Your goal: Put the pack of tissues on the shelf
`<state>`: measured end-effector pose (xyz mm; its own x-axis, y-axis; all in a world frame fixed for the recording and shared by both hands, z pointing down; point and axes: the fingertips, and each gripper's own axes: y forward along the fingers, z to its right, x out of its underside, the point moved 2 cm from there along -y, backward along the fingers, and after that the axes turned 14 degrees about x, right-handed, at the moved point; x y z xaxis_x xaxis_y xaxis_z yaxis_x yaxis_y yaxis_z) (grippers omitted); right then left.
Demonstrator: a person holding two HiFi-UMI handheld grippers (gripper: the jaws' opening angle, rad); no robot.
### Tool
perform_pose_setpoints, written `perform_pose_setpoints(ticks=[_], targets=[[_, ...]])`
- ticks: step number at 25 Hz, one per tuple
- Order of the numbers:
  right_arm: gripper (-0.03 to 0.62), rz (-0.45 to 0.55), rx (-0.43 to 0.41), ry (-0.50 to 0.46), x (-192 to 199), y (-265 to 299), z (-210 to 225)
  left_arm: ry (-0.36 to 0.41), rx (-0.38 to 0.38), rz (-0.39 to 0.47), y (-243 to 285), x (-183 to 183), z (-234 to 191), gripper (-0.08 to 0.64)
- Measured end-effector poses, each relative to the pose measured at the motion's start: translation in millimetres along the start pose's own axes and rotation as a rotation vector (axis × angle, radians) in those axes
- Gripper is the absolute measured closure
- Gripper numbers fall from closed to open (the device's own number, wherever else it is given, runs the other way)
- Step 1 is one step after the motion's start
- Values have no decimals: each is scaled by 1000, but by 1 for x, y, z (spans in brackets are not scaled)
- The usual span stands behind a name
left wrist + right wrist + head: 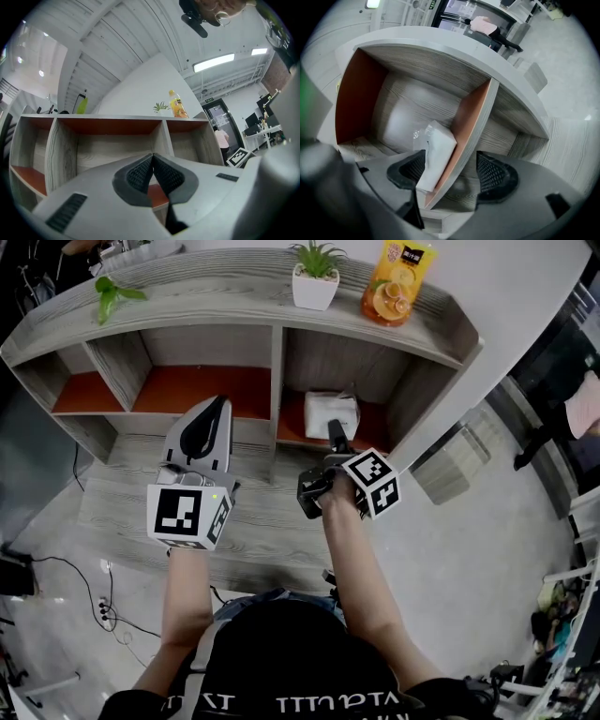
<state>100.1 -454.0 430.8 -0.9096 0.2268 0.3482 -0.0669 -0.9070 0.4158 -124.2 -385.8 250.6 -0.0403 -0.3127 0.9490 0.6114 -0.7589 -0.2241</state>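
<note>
Potted plant (315, 276) and orange bag (398, 282) stand atop shelf (234, 287).

**3 cameras, 1 shelf**

The head view looks steeply down from above onto the whole shelf (234, 287) from a short way back. The left gripper (214, 409) view sits low and tilts up at the middle compartments and ceiling (117, 42). It shares the plant (161, 108) on top with the head view. The right gripper (335, 432) view, rolled sideways, is close to the right compartment. It shares the tissue pack (436, 154) with the head view.
</note>
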Motion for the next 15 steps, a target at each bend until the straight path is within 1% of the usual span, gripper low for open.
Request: perform_pose_setpoints(ticks=[4, 8, 15], targets=[[261, 11, -24, -37, -4, -12, -6, -2, 7, 6, 1, -3, 4, 546], [262, 2, -55, -69, -5, -27, -7, -3, 21, 19, 4, -6, 10, 547], [262, 11, -87, -152, -14, -53, -8, 2, 51, 30, 9, -11, 21, 547]])
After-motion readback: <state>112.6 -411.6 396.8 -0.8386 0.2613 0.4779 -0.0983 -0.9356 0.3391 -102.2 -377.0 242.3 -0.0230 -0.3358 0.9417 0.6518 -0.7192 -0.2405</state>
